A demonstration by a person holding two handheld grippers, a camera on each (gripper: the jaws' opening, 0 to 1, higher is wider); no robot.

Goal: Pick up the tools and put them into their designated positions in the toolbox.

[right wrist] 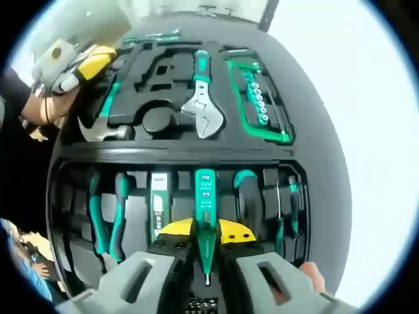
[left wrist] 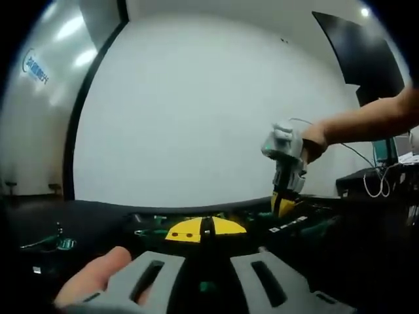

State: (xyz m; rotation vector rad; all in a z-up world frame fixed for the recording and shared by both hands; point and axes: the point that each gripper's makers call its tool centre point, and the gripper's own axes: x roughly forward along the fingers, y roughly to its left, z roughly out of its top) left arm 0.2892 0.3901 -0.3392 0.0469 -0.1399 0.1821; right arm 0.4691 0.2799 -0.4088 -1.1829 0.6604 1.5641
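While the left gripper [left wrist: 206,275] points level across the table, its two grey jaws stand apart at the bottom of the left gripper view with nothing between them; a thumb [left wrist: 91,278] of the holding hand lies just left of the left jaw. Ahead of the jaws sits the toolbox [left wrist: 216,229], seen edge-on, so its contents are dark and hard to make out apart from a yellow piece. To the right and beyond, a bare forearm [left wrist: 366,121] reaches in and holds the right gripper [left wrist: 283,199] pointing down over the box.

From the right gripper view, that gripper [right wrist: 206,275] looks straight down into the open toolbox [right wrist: 308,196]. Its jaws are parted, and one green test pen [right wrist: 204,222] lies lengthwise in the gap between them; whether they touch it cannot be told. Left of the jaws lie one pair of green-handled pliers [right wrist: 105,222] and one utility knife [right wrist: 158,203]; to the right, small screwdrivers [right wrist: 288,209], too blurred to count. Farther ahead, the tray holds one hammer [right wrist: 101,124], one adjustable wrench [right wrist: 201,98] and one rack of sockets [right wrist: 258,98]. At upper left, the left gripper [right wrist: 78,62] shows blurred and cut off.
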